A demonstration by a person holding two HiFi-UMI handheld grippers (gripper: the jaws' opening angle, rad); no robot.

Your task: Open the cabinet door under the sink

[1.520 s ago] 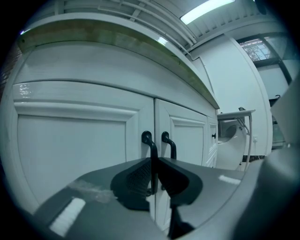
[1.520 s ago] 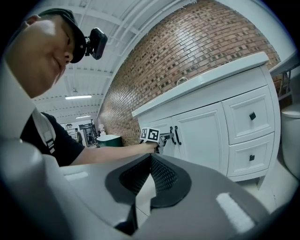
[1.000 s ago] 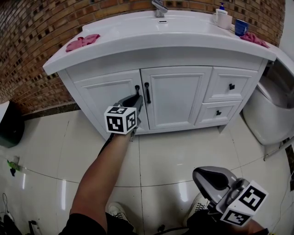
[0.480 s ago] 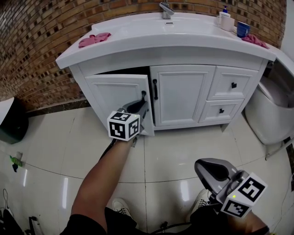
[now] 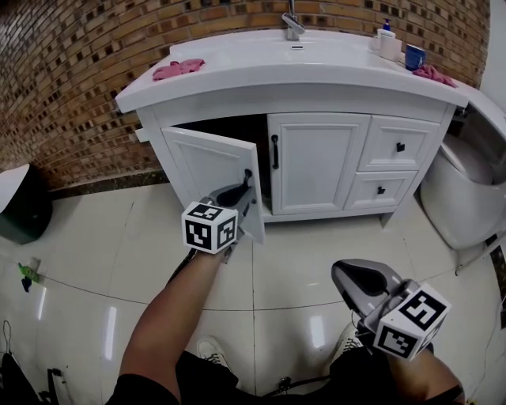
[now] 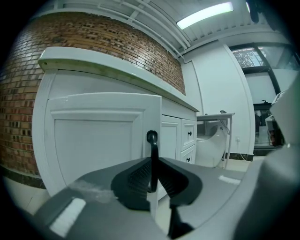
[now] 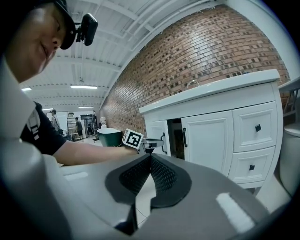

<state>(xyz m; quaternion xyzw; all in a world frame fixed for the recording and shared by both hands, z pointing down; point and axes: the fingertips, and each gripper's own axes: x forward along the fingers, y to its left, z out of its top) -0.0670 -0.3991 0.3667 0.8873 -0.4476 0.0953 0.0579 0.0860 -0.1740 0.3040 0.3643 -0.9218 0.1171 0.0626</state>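
The left gripper (image 5: pixel 243 186) has its jaws nearly together, clamped on the thin black handle (image 5: pixel 247 176) of the cabinet door (image 5: pixel 207 164) under the sink (image 5: pixel 294 49). In the left gripper view the ribbed pads (image 6: pixel 139 176) press on both sides of the upright bar, whose rounded top end stands above them. The door is hinged on its left side and stands partly swung out from the white cabinet (image 5: pixel 237 101), with a dark opening (image 5: pixel 237 130) between its free edge and the neighbouring door (image 5: pixel 316 162), which is shut. Two drawers (image 5: pixel 398 146) sit to the right of that door, both closed. The right gripper (image 5: pixel 341 278) hangs low over the tiled floor (image 5: pixel 292 253), well apart from the cabinet; the right gripper view shows its jaws closed together with nothing between them. On the counter lie a pink cloth (image 5: pixel 179 69) near the left end and a blue cup (image 5: pixel 413 56) near the right, with a tap (image 5: pixel 292 24) behind the basin. A toilet (image 5: pixel 466 194) stands to the right.
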